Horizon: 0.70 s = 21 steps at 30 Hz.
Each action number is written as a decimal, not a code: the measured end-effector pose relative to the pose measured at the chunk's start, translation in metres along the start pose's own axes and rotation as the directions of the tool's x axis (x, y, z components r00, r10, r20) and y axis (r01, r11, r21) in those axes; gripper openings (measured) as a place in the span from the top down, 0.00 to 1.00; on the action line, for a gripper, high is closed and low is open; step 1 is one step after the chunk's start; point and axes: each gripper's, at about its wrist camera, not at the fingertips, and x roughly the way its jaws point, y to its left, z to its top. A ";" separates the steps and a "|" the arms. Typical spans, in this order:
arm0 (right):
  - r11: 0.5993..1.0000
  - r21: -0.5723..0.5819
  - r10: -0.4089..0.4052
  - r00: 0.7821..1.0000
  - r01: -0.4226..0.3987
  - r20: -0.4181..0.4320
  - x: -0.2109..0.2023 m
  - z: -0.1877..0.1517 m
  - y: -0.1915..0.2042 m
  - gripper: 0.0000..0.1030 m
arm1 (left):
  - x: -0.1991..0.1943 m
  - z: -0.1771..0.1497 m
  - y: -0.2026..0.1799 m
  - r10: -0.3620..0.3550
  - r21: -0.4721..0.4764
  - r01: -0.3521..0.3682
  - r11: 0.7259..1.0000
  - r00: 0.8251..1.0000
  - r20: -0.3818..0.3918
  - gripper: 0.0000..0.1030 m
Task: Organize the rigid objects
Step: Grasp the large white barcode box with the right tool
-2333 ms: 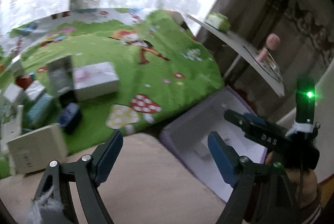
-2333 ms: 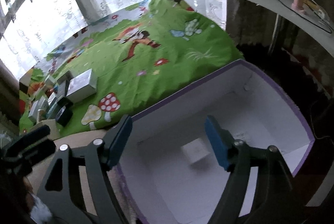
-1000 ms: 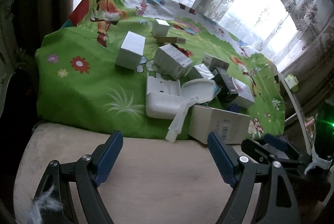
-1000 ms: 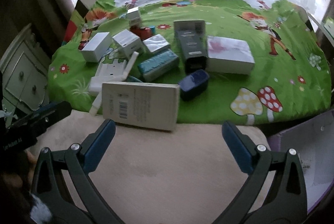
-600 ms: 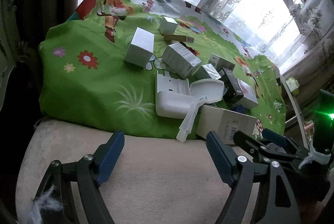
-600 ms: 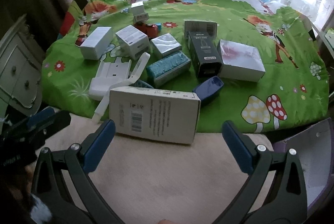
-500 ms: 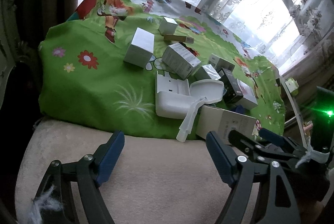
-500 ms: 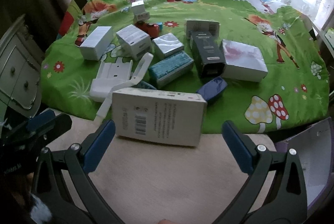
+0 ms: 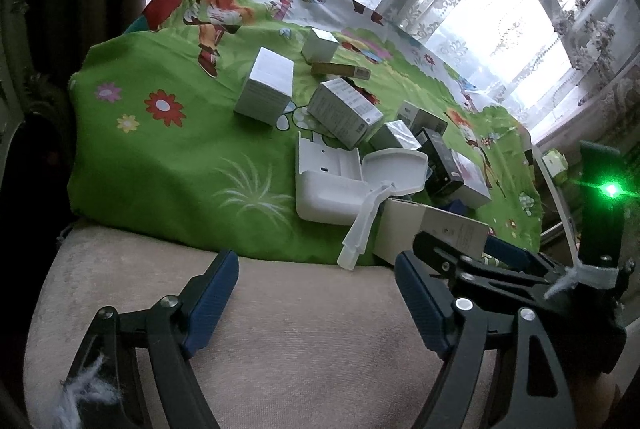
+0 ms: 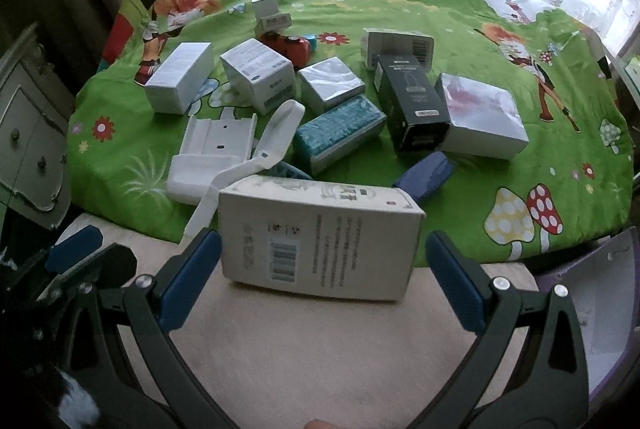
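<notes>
Barcode label on beige box (image 10: 320,241) (small print unreadable) between open right gripper (image 10: 324,269) jaws

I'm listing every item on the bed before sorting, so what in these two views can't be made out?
- Teal ribbed item, right wrist view: mostly hidden behind the large barcode box and the white plastic case.
- Purple-rimmed bin, right wrist view: cut off by the frame edge and a gripper finger.
- Barcode box, left wrist view: partly covered by the right gripper.
- Print on the black box: too small to read.
</notes>
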 end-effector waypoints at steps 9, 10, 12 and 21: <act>0.999 0.007 0.034 0.999 -0.034 0.001 0.005 0.005 0.001 0.00 | 0.004 0.000 -0.002 0.007 0.013 -0.006 1.000 1.000 -0.019 0.30; 0.999 0.016 0.045 0.999 -0.045 0.008 0.002 0.004 -0.002 0.00 | 0.004 0.000 -0.002 0.006 0.014 -0.006 1.000 1.000 -0.019 0.30; 0.998 0.024 0.052 0.998 -0.053 0.017 -0.001 0.003 -0.005 0.00 | 0.005 0.000 -0.003 0.006 0.018 -0.006 1.000 1.000 -0.022 0.30; 0.999 0.010 0.038 0.999 -0.038 0.009 -0.002 0.005 -0.001 0.00 | 0.005 0.000 -0.005 0.009 0.040 -0.007 0.999 0.999 -0.031 0.30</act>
